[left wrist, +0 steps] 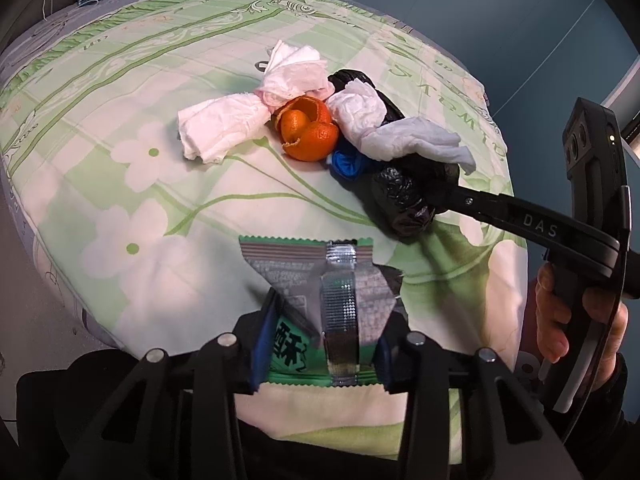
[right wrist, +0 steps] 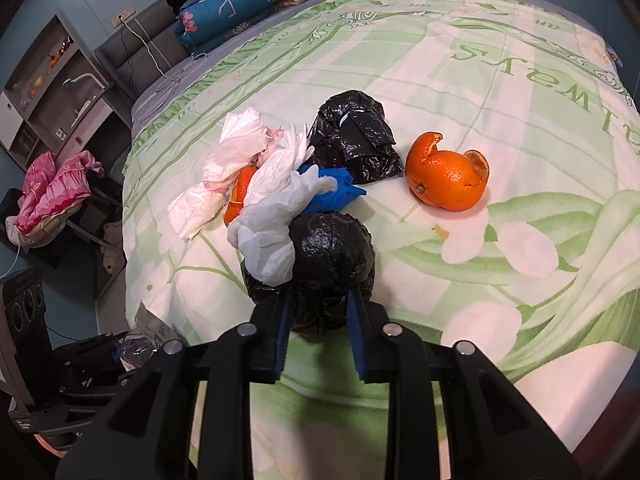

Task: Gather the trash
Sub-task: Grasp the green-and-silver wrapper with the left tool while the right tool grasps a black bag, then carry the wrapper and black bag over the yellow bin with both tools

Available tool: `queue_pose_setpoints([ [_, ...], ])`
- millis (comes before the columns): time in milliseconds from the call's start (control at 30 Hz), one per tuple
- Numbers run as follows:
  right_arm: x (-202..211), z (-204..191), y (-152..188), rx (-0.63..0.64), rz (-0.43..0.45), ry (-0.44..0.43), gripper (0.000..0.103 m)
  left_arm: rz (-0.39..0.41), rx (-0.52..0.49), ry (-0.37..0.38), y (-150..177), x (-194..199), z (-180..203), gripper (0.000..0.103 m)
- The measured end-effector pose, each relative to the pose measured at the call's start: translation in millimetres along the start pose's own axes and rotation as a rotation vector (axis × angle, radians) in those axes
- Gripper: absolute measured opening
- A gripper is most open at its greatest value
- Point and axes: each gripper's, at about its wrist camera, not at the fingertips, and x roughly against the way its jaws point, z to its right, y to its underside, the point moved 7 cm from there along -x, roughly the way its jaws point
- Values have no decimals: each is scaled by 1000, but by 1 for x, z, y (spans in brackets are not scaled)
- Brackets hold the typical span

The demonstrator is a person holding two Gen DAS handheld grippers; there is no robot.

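Trash lies in a heap on a green flowered bedspread (left wrist: 132, 184). My left gripper (left wrist: 320, 332) is shut on a green and grey snack wrapper (left wrist: 316, 276) and holds it above the bed's near edge. My right gripper (right wrist: 320, 312) is shut on a crumpled black plastic bag (right wrist: 328, 256); it also shows in the left wrist view (left wrist: 404, 196). The heap holds white tissues (left wrist: 220, 128), orange peel (left wrist: 308, 128), a blue wad (right wrist: 332, 192), a white glove-like piece (right wrist: 272, 224) and a second black bag (right wrist: 356, 140). A larger orange peel (right wrist: 448, 176) lies apart to the right.
Folded quilts (right wrist: 228, 8) are stacked at the head of the bed. A shelf unit (right wrist: 52, 92) and a chair with pink cloth (right wrist: 52, 188) stand left of the bed. A black speaker (right wrist: 20, 312) is on the floor at the left.
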Motion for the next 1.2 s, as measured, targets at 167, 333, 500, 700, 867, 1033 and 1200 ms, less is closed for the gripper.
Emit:
queue_pose_setpoints([
  [167, 14, 1, -4, 2, 47, 12, 13, 11, 4, -5, 0, 6, -1, 37],
  [333, 32, 7, -8, -2, 96, 36, 12, 22, 5, -3, -1, 11, 0, 37],
  [500, 51, 11, -7, 7, 135, 62, 12, 39, 4, -7, -4, 18, 2, 37],
  [700, 75, 13, -5, 3, 172, 64, 12, 74, -2, -4, -9, 30, 7, 37],
  [867, 97, 14, -3, 2, 212, 61, 12, 108, -1, -3, -15, 43, 12, 37],
  [1033, 121, 15, 1, 1, 248, 56, 12, 138, -1, 6, -20, 54, 21, 37],
  [1200, 147, 18, 8, 2, 289, 62, 12, 174, -24, 20, -25, 66, 38, 37],
])
